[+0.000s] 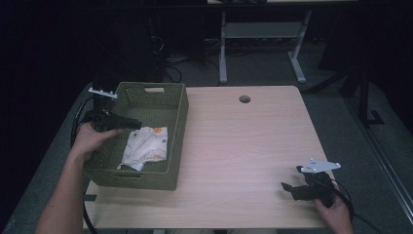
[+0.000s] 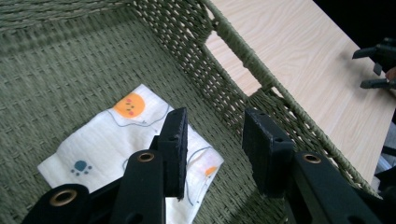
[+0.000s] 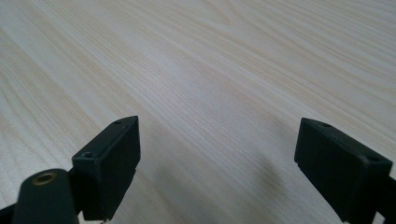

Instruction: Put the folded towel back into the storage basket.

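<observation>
The left gripper [image 1: 130, 123] hangs inside the green woven basket [image 1: 178, 112], near its left wall, with the jaws parted and nothing between them. In the left gripper view the jaws stand over the white printed cloth [image 2: 116, 135], which lies flat on the basket floor; I cannot tell if a jaw touches it. The cloth is in the front half of the basket, near the right wall, and the far half of the basket floor is bare. The basket sits at the left edge of the counter [image 1: 243, 146], its front wall near the counter's front edge. The right gripper [image 1: 290, 187] is near the front right corner of the counter, well apart from the basket, jaws wide open over bare wood. Between both lies much free counter.
</observation>
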Action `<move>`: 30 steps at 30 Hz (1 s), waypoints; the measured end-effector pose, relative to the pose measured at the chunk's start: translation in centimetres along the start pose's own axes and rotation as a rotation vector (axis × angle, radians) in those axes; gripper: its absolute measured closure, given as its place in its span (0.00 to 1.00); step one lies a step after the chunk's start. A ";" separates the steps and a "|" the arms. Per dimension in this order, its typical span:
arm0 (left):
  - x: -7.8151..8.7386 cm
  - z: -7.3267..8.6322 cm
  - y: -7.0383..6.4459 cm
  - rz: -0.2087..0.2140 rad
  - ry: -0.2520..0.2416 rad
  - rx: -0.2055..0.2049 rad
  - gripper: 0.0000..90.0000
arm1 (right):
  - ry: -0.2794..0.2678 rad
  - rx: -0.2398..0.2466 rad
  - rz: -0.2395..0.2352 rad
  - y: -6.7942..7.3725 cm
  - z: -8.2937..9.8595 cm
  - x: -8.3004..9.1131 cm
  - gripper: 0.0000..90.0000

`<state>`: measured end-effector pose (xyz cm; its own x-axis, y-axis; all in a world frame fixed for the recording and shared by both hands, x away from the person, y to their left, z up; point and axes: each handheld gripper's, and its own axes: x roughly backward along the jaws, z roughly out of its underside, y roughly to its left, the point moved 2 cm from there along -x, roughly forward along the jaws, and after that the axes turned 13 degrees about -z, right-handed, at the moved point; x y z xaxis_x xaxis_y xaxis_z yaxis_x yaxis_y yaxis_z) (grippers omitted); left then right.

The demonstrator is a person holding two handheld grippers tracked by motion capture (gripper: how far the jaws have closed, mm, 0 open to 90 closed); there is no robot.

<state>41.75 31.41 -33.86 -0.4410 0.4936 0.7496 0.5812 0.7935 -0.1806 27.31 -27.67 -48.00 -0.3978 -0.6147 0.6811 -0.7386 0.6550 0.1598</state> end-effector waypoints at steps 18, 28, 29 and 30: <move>-0.6 -0.6 -2.0 0.031 -0.005 -0.006 0.64 | -0.010 0.004 -0.002 0.1 -0.1 0.2 0.16; -0.4 -0.9 -2.9 0.035 -0.026 0.004 0.59 | -0.011 0.014 -0.007 0.3 -0.2 0.2 0.16; -0.4 -0.9 -3.0 0.035 -0.025 0.001 0.59 | -0.012 0.018 -0.003 0.3 -0.2 0.2 0.16; -0.4 -0.9 -3.2 0.038 -0.030 0.004 0.58 | -0.013 0.017 -0.002 0.3 -0.2 0.3 0.16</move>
<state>40.70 28.38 -32.96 -0.4393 0.5340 0.7224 0.5952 0.7753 -0.2112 27.07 -27.55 -47.58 -0.4031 -0.6218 0.6714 -0.7487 0.6460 0.1487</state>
